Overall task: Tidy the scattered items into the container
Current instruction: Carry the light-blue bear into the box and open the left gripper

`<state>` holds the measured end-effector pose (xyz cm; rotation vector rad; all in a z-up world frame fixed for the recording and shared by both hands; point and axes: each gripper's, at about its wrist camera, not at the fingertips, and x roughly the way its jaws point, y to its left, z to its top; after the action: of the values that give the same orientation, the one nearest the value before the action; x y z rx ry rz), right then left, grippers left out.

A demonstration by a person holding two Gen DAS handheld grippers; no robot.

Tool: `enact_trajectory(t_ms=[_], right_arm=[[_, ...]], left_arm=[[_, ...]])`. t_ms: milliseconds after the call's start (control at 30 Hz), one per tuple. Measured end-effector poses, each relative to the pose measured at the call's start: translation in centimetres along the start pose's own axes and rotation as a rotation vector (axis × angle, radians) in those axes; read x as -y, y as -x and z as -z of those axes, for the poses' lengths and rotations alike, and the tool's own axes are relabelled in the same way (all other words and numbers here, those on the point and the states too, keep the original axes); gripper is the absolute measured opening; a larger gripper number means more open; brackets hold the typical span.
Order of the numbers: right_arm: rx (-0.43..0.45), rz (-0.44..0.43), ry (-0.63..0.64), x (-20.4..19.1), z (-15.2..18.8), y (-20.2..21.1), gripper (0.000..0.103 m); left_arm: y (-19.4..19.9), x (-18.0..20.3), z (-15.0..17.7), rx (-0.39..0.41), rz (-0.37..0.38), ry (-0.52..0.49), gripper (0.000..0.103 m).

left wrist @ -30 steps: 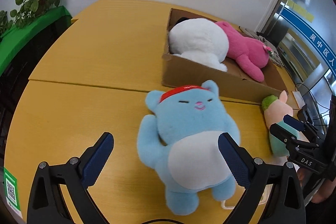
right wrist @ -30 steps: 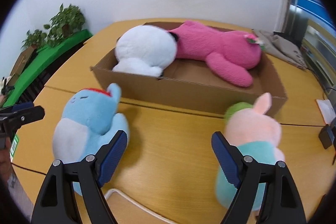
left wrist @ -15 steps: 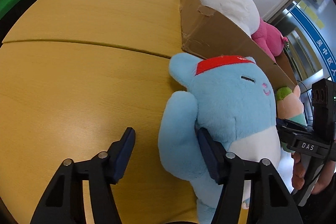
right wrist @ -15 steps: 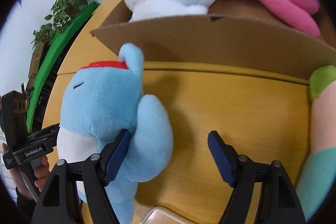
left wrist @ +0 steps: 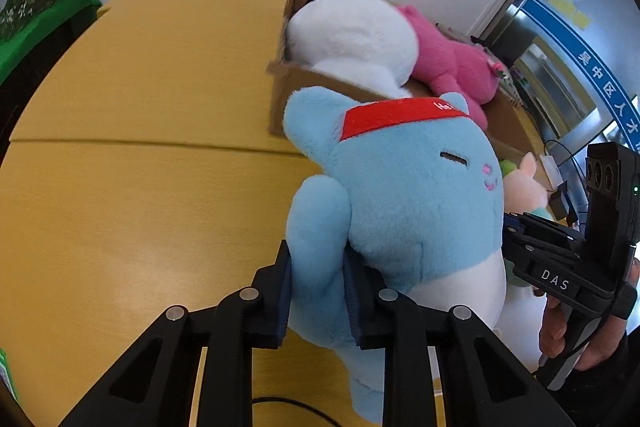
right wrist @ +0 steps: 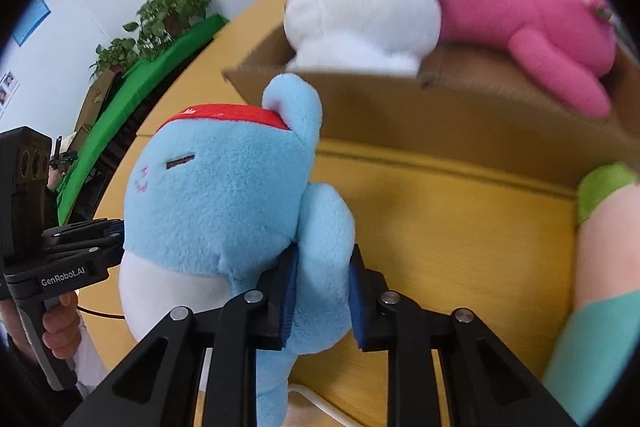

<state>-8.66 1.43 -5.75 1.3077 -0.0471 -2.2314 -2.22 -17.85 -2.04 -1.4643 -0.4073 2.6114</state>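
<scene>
Yellow wood table (left wrist: 140, 187); white wall, potted plants (right wrist: 172, 11) at 10 o'clock. Cardboard box (right wrist: 480, 115) holds white plush (left wrist: 352, 35) and pink plush (right wrist: 540, 23). Peach plush (right wrist: 600, 267) is cut off. The blue plush (left wrist: 400, 195), flat a second ago, is upright. Left gripper (left wrist: 318, 291) and right gripper (right wrist: 322, 291) each pinch an arm.

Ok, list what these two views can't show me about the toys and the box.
- Blue plush toy: its feet, in both views, are hidden behind the left tool and right tool.
- Cardboard box floor: covered by the white plush and pink plush, so free room is unclear.
- Peach plush: cut off by the right view's edge; mostly behind the blue toy in the left view.
</scene>
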Motion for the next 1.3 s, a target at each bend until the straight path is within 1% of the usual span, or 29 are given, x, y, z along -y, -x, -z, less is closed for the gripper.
enact_trajectory(t_ms=[133, 267, 367, 467, 567, 667, 700, 800, 900, 967, 1000, 1133, 1167, 1300], right_arm=[[0.141, 0.020, -0.006, 1.6, -2.3, 5.5, 0.021], [0.267, 0.082, 0.009, 3.5, -5.0, 10.2, 0.021], [0.317, 0.130, 0.014, 5.5, -7.1, 12.6, 0.021], [0.357, 0.169, 0.012, 7.3, -8.8, 14.4, 0.021], [0.385, 0.195, 0.003, 9.1, -11.0, 15.2, 0.021], [0.396, 0.206, -0.015, 11.2, -13.1, 14.9, 0.021], [0.394, 0.214, -0.021, 11.9, -13.8, 14.3, 0.021], [0.366, 0.249, -0.049, 14.5, -15.4, 10.8, 0.021], [0.264, 0.278, -0.090, 16.6, -15.2, 4.6, 0.021], [0.186, 0.267, -0.126, 18.0, -14.1, 1.0, 0.021], [0.158, 0.254, -0.143, 18.5, -13.7, -0.1, 0.021], [0.081, 0.203, -0.195, 19.9, -12.8, -2.2, 0.021], [0.071, 0.207, -0.194, 19.9, -12.8, -2.4, 0.022], [0.055, 0.236, -0.213, 20.1, -12.5, -2.8, 0.029]], left_arm=[[3.0, 4.2, -4.1, 0.100, 0.020, -0.069, 0.024], [3.6, 8.9, -8.4, 0.165, 0.040, -0.153, 0.024], [3.4, 11.8, -11.4, 0.199, 0.057, -0.195, 0.024], [3.0, 13.6, -14.1, 0.226, 0.066, -0.208, 0.024], [1.5, 15.2, -16.4, 0.243, 0.072, -0.223, 0.023], [-0.9, 15.8, -18.8, 0.236, 0.080, -0.222, 0.023], [-2.2, 16.0, -19.6, 0.230, 0.073, -0.221, 0.023], [-7.4, 16.1, -21.0, 0.197, 0.014, -0.227, 0.023], [-9.9, 15.7, -20.2, 0.158, -0.022, -0.230, 0.023], [-11.5, 15.4, -19.7, 0.132, -0.045, -0.232, 0.023], [-12.3, 15.2, -19.5, 0.119, -0.057, -0.233, 0.023], [-15.5, 14.6, -18.4, 0.067, -0.104, -0.238, 0.024], [-16.3, 14.5, -18.2, 0.054, -0.115, -0.239, 0.025], [-17.3, 15.4, -18.0, 0.059, -0.190, -0.254, 0.026]])
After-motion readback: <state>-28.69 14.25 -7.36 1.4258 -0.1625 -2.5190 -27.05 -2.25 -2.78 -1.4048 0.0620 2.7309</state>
